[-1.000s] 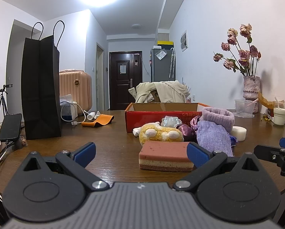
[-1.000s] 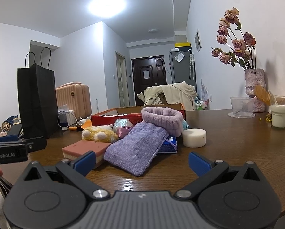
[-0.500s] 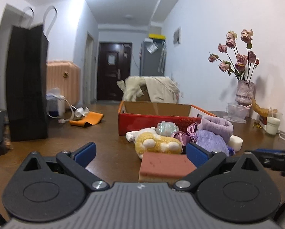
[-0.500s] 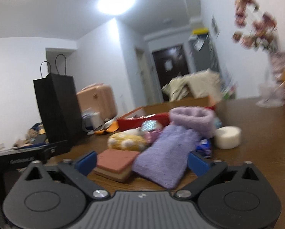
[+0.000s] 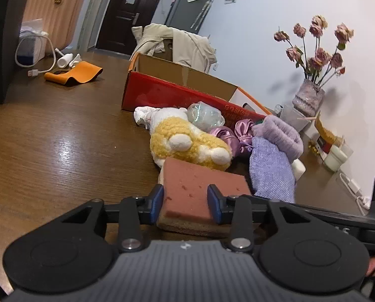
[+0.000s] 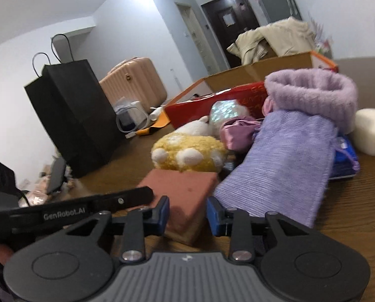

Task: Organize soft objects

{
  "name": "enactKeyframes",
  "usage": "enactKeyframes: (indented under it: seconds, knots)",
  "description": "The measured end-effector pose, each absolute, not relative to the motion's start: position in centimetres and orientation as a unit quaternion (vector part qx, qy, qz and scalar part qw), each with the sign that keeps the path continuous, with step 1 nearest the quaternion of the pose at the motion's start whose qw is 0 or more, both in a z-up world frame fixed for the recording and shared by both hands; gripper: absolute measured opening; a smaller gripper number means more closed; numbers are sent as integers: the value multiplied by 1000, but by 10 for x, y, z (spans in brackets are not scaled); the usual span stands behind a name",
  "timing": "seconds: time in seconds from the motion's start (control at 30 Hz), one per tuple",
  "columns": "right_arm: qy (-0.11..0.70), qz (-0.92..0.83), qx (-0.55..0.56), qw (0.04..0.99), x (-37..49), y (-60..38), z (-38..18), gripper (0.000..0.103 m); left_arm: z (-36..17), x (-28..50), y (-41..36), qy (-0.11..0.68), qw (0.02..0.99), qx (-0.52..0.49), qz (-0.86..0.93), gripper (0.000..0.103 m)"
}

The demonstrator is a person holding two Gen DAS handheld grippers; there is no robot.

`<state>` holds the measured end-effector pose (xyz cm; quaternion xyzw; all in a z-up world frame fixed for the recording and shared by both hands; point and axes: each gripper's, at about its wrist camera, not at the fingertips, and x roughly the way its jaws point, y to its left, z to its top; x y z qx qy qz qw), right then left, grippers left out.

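A pink sponge block [image 5: 200, 188] lies at the near edge of the pile of soft things on the wooden table. My left gripper [image 5: 186, 202] is shut on its near end, blue pads against both sides. My right gripper [image 6: 187, 216] is shut on a corner of the same sponge [image 6: 184, 193]. Behind it lie a yellow plush toy [image 5: 187, 146], a purple knit pouch [image 5: 270, 171], a fuzzy purple band [image 5: 283, 136], a satin pouch [image 5: 227, 136] and a white foam cylinder [image 6: 371, 134]. An open red cardboard box [image 5: 177, 93] stands behind the pile.
A black paper bag [image 6: 74, 115] stands at the table's left. An orange pouch [image 5: 74, 75] and white charger cable [image 5: 36, 68] lie far left. A vase of dried roses [image 5: 310, 95] and cups [image 5: 338, 156] stand by the right wall. A phone [image 6: 56, 173] leans beside the bag.
Both grippers moved forward and down onto the pile. Both went from wide open to shut on the pink sponge.
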<state>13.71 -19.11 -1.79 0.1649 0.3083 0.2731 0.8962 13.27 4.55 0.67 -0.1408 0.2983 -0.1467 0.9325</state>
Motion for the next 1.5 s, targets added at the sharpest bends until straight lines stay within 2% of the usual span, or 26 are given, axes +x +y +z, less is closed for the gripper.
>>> enactKeyframes:
  seconds: [0.2, 0.33, 0.47, 0.63, 0.7, 0.8, 0.83, 0.97, 1.03, 1.1, 1.27, 1.33, 1.5]
  knots:
    - [238, 299, 152, 912, 150, -202, 49, 32, 76, 140, 42, 218, 951, -148, -163, 37]
    - [214, 301, 142, 918, 222, -207, 91, 31, 115, 210, 38, 188, 957, -149, -162, 37]
    - [247, 286, 155, 913, 324, -205, 105, 31, 132, 315, 40, 214, 950, -161, -160, 37]
    - [335, 247, 174, 893, 464, -184, 75, 30, 101, 450, 44, 308, 929, -163, -123, 36]
    - [373, 231, 180, 880, 505, -176, 54, 30, 80, 484, 43, 339, 922, -158, -103, 35]
    - [416, 222, 178, 864, 541, -162, 22, 29, 56, 510, 41, 358, 922, -124, -79, 41]
    - [427, 220, 176, 859, 547, -158, 14, 29, 53, 513, 40, 362, 921, -118, -80, 46]
    - [436, 212, 152, 861, 553, -146, 3, 29, 54, 509, 44, 353, 924, -116, -95, 54]
    - [435, 212, 150, 862, 550, -145, 8, 29, 63, 506, 45, 345, 927, -113, -100, 63]
    - [423, 210, 146, 869, 542, -148, 18, 29, 75, 495, 48, 330, 933, -104, -95, 63]
    - [364, 222, 130, 895, 496, -170, 80, 31, 119, 443, 52, 289, 949, -86, -97, 63]
    - [334, 221, 117, 909, 470, -183, 108, 32, 140, 421, 50, 272, 955, -75, -98, 69]
    - [277, 224, 88, 930, 391, -225, 165, 45, 180, 347, 42, 227, 969, -40, -94, 81]
